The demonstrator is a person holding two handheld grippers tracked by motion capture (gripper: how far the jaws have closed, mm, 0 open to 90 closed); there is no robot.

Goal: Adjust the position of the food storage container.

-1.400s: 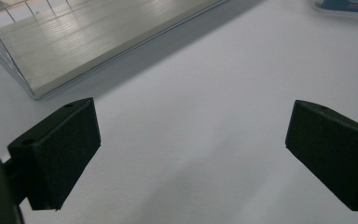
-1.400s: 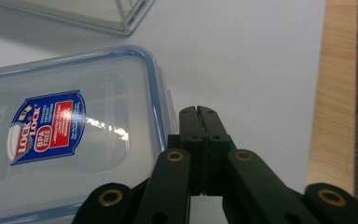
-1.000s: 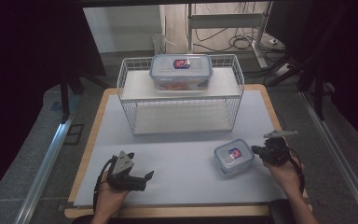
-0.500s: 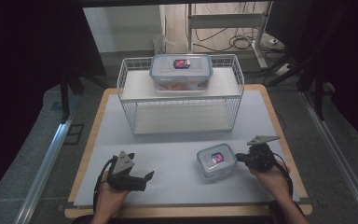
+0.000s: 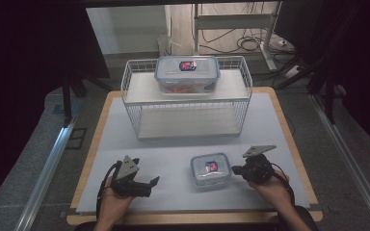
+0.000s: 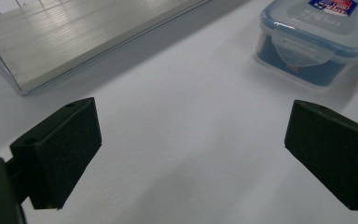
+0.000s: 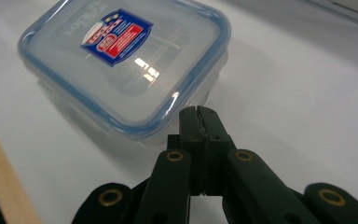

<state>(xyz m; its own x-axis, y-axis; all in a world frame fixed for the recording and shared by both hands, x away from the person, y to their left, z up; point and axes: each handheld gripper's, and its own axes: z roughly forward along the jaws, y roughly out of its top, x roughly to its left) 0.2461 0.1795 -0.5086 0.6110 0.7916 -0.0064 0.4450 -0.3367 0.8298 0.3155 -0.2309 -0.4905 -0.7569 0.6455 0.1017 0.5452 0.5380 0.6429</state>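
Small lidded container (image 5: 211, 169) on the mat, touching the clenched, empty right claw (image 5: 234, 170)

In the left gripper view the box (image 6: 314, 39) at one o'clock is cut off by the top and right edges. From above, its label print is too small to read. The big box's (image 5: 188, 73) contents are just an orange blur.

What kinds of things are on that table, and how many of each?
Clear plastic lidded boxes with blue rims: 2, a small one on the mat and a large one atop the rack.
White wire racks: 1.
Black hand-held grippers: 2, left and right.
Total: 5.
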